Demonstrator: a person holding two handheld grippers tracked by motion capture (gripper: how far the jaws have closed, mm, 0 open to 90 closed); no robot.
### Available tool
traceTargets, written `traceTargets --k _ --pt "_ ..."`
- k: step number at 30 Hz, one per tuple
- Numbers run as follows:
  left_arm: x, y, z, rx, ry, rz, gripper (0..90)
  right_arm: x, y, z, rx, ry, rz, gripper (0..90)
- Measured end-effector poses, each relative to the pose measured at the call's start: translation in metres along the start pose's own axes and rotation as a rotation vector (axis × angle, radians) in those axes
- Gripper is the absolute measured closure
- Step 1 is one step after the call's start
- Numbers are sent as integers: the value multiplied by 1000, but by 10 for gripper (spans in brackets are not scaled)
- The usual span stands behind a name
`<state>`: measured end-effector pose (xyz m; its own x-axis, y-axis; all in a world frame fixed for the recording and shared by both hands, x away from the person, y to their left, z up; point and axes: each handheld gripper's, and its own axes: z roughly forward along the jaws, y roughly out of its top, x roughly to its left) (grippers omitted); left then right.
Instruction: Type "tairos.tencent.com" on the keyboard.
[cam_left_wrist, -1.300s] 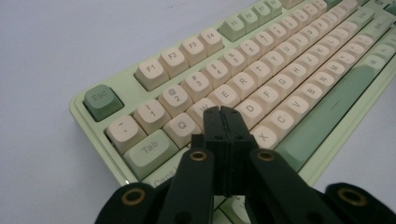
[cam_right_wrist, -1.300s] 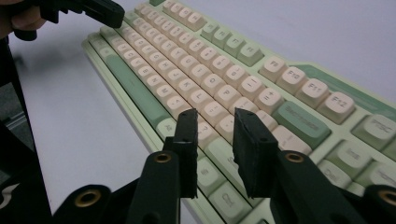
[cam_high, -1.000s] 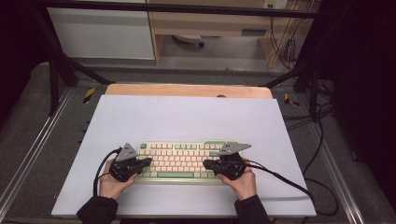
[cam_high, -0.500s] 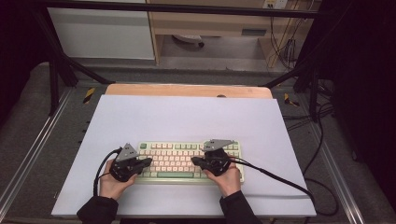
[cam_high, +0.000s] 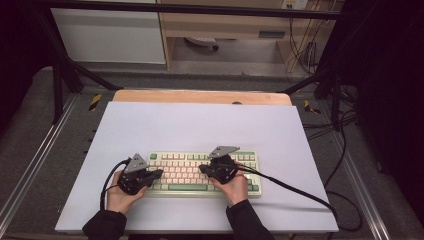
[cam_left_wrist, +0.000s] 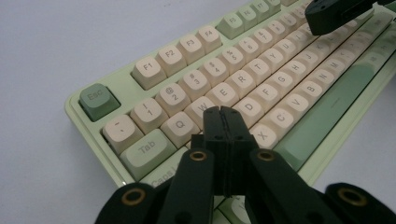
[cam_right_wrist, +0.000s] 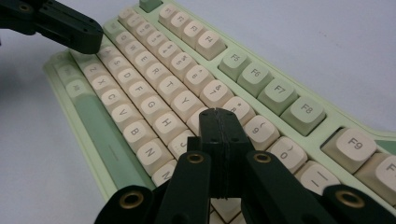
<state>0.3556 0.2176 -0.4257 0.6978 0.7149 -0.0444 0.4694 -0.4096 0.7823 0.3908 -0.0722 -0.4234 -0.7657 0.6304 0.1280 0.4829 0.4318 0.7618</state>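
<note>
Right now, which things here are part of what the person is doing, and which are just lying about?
In use:
- keyboard
- left gripper, shut, over the left keys
- right gripper, shut, over the middle keys

Lying about:
- white sheet under the keyboard
- wooden board behind it
- cables beside the table

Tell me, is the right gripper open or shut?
Shut. The right gripper has its two black jaws pressed together, nothing between them, above the keyboard.
</note>
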Motion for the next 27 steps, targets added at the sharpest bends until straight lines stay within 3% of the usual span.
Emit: traceTargets --k 17,27 --pt "0 0 0 -2 0 0 899 -2 -1 9 29 -7 0 900" --pt "-1 1 -2 -7 1 0 899 2 2 -9 13 16 -20 900"
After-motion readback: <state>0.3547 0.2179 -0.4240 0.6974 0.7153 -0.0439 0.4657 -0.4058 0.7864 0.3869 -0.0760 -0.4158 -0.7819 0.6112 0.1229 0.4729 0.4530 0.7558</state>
